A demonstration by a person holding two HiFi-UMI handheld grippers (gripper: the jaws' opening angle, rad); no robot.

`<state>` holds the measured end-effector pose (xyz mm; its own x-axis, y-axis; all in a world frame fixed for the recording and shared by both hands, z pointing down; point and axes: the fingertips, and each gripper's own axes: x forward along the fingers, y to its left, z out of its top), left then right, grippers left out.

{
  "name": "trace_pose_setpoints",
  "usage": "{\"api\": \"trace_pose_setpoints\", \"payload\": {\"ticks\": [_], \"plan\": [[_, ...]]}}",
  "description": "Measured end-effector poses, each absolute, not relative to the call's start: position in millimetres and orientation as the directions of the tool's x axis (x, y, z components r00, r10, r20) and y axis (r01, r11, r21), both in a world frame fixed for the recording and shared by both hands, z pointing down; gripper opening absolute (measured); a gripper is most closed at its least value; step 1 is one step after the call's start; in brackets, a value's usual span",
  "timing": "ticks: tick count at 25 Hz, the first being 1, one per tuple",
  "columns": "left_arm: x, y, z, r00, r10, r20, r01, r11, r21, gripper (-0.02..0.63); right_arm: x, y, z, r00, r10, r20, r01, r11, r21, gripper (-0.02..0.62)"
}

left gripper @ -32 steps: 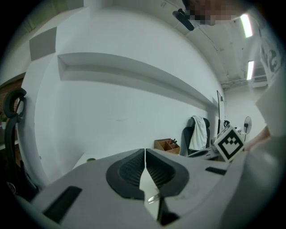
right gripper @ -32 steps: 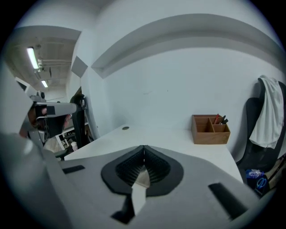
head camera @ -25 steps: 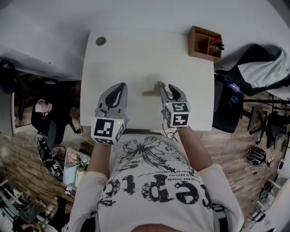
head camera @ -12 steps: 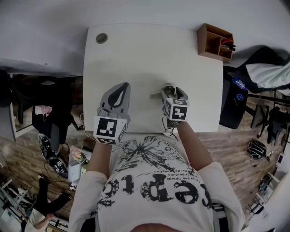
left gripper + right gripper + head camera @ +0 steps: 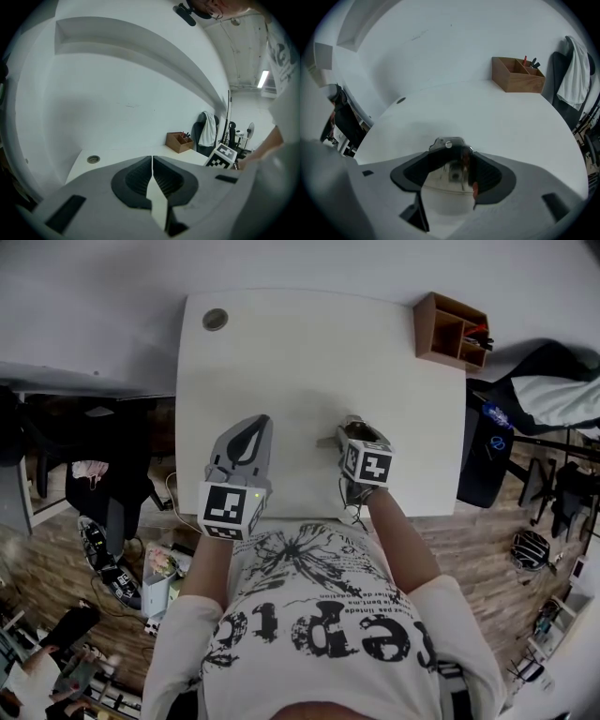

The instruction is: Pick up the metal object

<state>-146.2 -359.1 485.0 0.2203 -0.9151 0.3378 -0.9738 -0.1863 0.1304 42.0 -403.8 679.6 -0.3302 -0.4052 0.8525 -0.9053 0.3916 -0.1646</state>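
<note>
1. R gripper (image 5: 351, 426) is over the near-right part of the white table (image 5: 309, 352), tipped steeply down. Its jaws have just been opening and now stand wide apart, pads not pressing on anything.
2. Metal object (image 5: 449, 142) sits on the tabletop btwn the R jaws. It is shiny, w/ a small round stud on top. In head view only a sliver shows, just left of the gripper (image 5: 327, 440).
3. L gripper (image 5: 253, 427) has its jaws closed tip to tip w/ nothing btwn them. It is left of centre, well apart from the metal object.
4. Edges: both grippers are near the table's near edge, and the person's torso (image 5: 319, 615) is just behind that edge. R gripper is nearer the right edge than L is to the left edge, but neither is beside one.
5. Open room: a wide stretch of white top runs from the grippers to the far edge, w/ a plain wall behind it.
6. Far corners: wooden organizer (image 5: 452, 331) at far-right and round grommet (image 5: 216, 319) at far-left, both well apart from the grippers.
7. Past the right edge stands a chair w/ pale cloth (image 5: 576, 75).
</note>
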Motion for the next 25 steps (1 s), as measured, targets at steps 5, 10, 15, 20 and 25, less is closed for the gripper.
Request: {"api": "trace_pose_setpoints", "payload": {"ticks": [5, 10, 15, 20, 25], "plan": [[-142, -357, 479, 0.221, -0.918, 0.329, -0.974, -0.191, 0.123, 0.011, 44, -404, 670, -0.339, -0.412, 0.846, -0.913, 0.36, -0.191, 0.279], [-139, -356, 468, 0.202, -0.925, 0.322, -0.979, -0.18, 0.099, 0.011, 36, -413, 636, -0.383, -0.474, 0.793, -0.894, 0.405, -0.19, 0.279], [-138, -357, 448, 0.184, -0.942, 0.282, -0.983, -0.172, 0.068, 0.011, 22, -429, 582, -0.466, -0.56, 0.685, -0.857, 0.48, -0.19, 0.279], [-133, -354, 427, 0.168, -0.954, 0.249, -0.986, -0.163, 0.043, 0.011, 10, -434, 515, -0.575, -0.629, 0.523, -0.792, 0.588, -0.164, 0.279], [-129, -350, 403, 0.153, -0.965, 0.212, -0.988, -0.152, 0.02, 0.011, 11, -432, 453, -0.628, -0.684, 0.372, -0.758, 0.645, -0.095, 0.279]]}}
